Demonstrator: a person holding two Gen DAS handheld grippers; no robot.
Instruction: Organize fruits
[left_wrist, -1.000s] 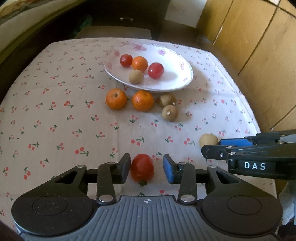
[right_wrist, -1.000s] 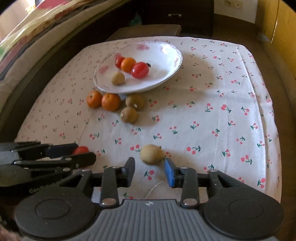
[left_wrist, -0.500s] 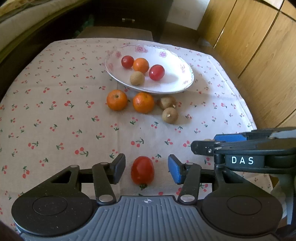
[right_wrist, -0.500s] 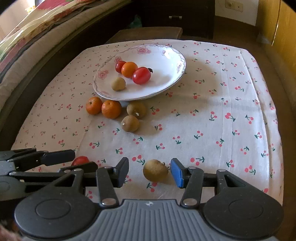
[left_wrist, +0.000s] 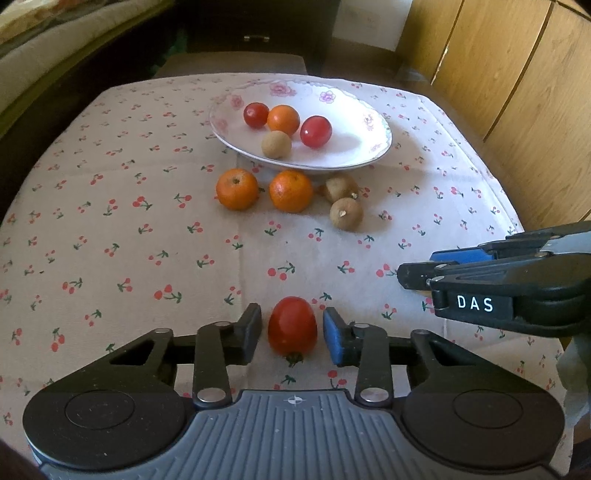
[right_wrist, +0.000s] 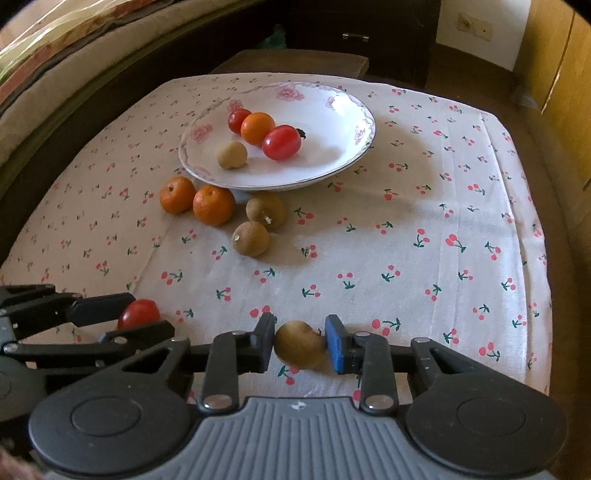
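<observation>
The left gripper (left_wrist: 291, 334) is closing around the tomato (left_wrist: 292, 325), narrow gaps remaining; the right gripper (right_wrist: 300, 344) is closing onto the brown fruit (right_wrist: 300, 344), pads apparently touching. Both fruits lie on the tablecloth (right_wrist: 406, 236), well short of the plate (right_wrist: 343, 110). Gentle, centred pressure is advised before lifting.

Fruits (left_wrist: 291, 191) before the plate (left_wrist: 343, 155)

I am working in a home, likely a bedroom: a cherry-print cloth (right_wrist: 406, 229) is covering the desk, bedding (right_wrist: 55, 55) is lying alongside, and wooden wardrobe doors (left_wrist: 498, 74) are standing nearby.
</observation>
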